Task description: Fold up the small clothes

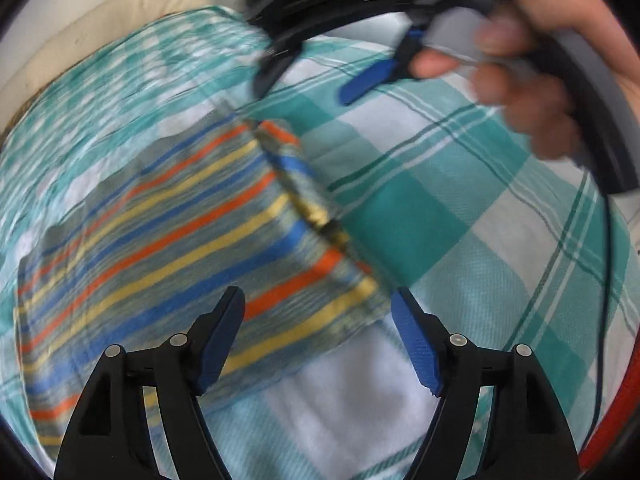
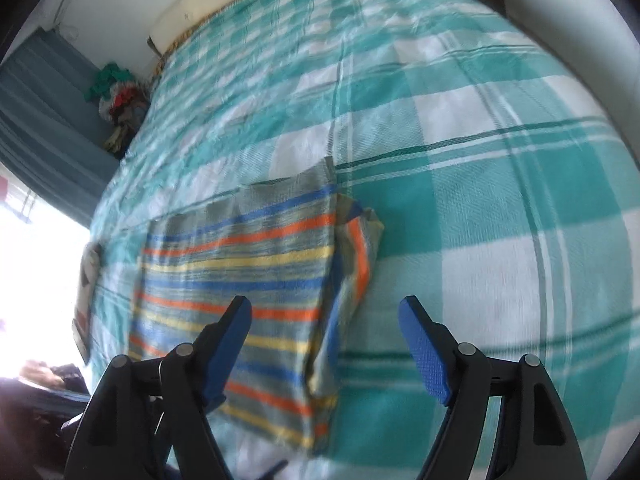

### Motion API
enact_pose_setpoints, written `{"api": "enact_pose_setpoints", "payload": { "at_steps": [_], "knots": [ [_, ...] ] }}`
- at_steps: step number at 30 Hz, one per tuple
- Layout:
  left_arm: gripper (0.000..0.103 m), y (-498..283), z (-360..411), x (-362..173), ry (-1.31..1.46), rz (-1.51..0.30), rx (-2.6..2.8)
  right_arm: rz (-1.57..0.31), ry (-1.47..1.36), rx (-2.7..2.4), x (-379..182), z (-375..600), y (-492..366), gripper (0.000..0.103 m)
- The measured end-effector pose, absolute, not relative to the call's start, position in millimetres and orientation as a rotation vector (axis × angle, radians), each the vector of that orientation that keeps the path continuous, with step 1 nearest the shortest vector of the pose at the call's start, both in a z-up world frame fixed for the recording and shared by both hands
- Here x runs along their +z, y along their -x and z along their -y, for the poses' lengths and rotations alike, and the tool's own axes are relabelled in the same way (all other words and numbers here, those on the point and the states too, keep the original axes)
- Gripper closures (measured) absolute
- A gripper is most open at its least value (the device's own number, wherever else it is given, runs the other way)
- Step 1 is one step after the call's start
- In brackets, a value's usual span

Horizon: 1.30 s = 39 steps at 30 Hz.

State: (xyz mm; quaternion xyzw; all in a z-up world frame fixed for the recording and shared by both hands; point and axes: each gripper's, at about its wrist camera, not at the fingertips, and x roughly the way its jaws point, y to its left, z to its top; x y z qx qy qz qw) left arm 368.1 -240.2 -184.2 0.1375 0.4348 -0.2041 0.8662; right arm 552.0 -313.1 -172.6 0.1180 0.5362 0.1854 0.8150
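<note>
Folded grey cloth with orange, yellow and blue stripes [image 2: 240,280] on teal-and-white checked bedspread [image 2: 480,160]; motion blur softens its edges. Left gripper [image 1: 318,312] and right gripper [image 2: 325,322] both spread, empty.

A teal-and-white checked bedsheet [image 2: 460,128] is spreading ahead of the grippers; daylight is glaring through a window [image 2: 36,272] far left, beside a teal curtain [image 2: 44,120].

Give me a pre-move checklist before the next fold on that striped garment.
1. Left tool open and holding nothing: ok.
2. Right tool open and holding nothing: ok.
3. Striped garment lying on the checked bedspread: ok.
4. Garment flat: not ok, a flap juts out along its right edge.
5. Edges aligned: cannot tell, both views are blurred.
</note>
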Motion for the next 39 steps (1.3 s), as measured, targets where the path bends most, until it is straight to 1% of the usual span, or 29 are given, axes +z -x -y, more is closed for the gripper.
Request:
{"api": "enact_pose_setpoints", "payload": {
  "at_steps": [2, 3, 5, 6, 7, 8, 9, 10, 12, 13, 14, 15, 16, 22, 26, 28, 31, 36, 38, 39],
  "knots": [
    [0.021, -369, 259, -191, -0.363, -0.902, -0.424, -1.194, -0.235, 0.414, -186, 309, -573, 0.026],
    [0.021, -372, 262, -196, -0.387, -0.909, -0.412, -1.227, -0.234, 0.425, -195, 307, -584, 0.026],
    [0.026, -378, 267, -208, -0.377, -0.940, -0.392, -1.275, -0.219, 0.437, -209, 303, -603, 0.026],
    [0.034, -379, 264, -209, -0.344, -0.941, -0.391, -1.288, -0.190, 0.439, -215, 299, -612, 0.026],
    [0.048, -380, 261, -208, -0.315, -0.936, -0.382, -1.297, -0.173, 0.447, -219, 296, -618, 0.026],
    [0.059, -381, 260, -207, -0.300, -0.928, -0.365, -1.304, -0.162, 0.456, -222, 293, -624, 0.026],
    [0.082, -381, 260, -206, -0.299, -0.925, -0.361, -1.310, -0.156, 0.467, -226, 288, -631, 0.026],
    [0.092, -381, 260, -205, -0.302, -0.922, -0.352, -1.315, -0.154, 0.479, -228, 284, -637, 0.026],
    [0.095, -380, 254, -202, -0.268, -0.923, -0.362, -1.307, -0.163, 0.499, -229, 274, -647, 0.026],
    [0.096, -379, 250, -200, -0.250, -0.924, -0.371, -1.306, -0.165, 0.511, -229, 268, -651, 0.038],
    [0.096, -376, 243, -195, -0.234, -0.915, -0.377, -1.299, -0.155, 0.513, -228, 263, -653, 0.088],
    [0.096, -371, 234, -187, -0.215, -0.895, -0.378, -1.281, -0.140, 0.496, -225, 258, -655, 0.094],
    [0.096, -365, 223, -179, -0.193, -0.878, -0.373, -1.270, -0.147, 0.476, -221, 255, -656, 0.095],
    [0.096, -332, 122, -127, 0.048, -0.805, -0.301, -1.154, -0.179, 0.508, -171, 238, -638, 0.096],
    [0.096, -305, 45, -111, 0.182, -0.778, -0.203, -1.090, -0.165, 0.621, -133, 184, -619, 0.096],
    [0.096, -294, 7, -115, 0.253, -0.789, -0.148, -1.073, -0.149, 0.676, -121, 148, -612, 0.096],
    [0.096, -295, -28, -128, 0.307, -0.812, -0.070, -1.064, -0.099, 0.752, -115, 84, -603, 0.096],
    [0.095, -292, -72, -156, 0.397, -0.854, 0.015, -1.093, -0.017, 0.801, -137, -13, -595, 0.096],
    [0.090, -294, -87, -172, 0.419, -0.909, 0.053, -1.104, 0.009, 0.804, -152, -39, -592, 0.095],
    [0.085, -295, -94, -178, 0.426, -0.934, 0.087, -1.117, -0.004, 0.816, -162, -52, -592, 0.093]
  ]
}}
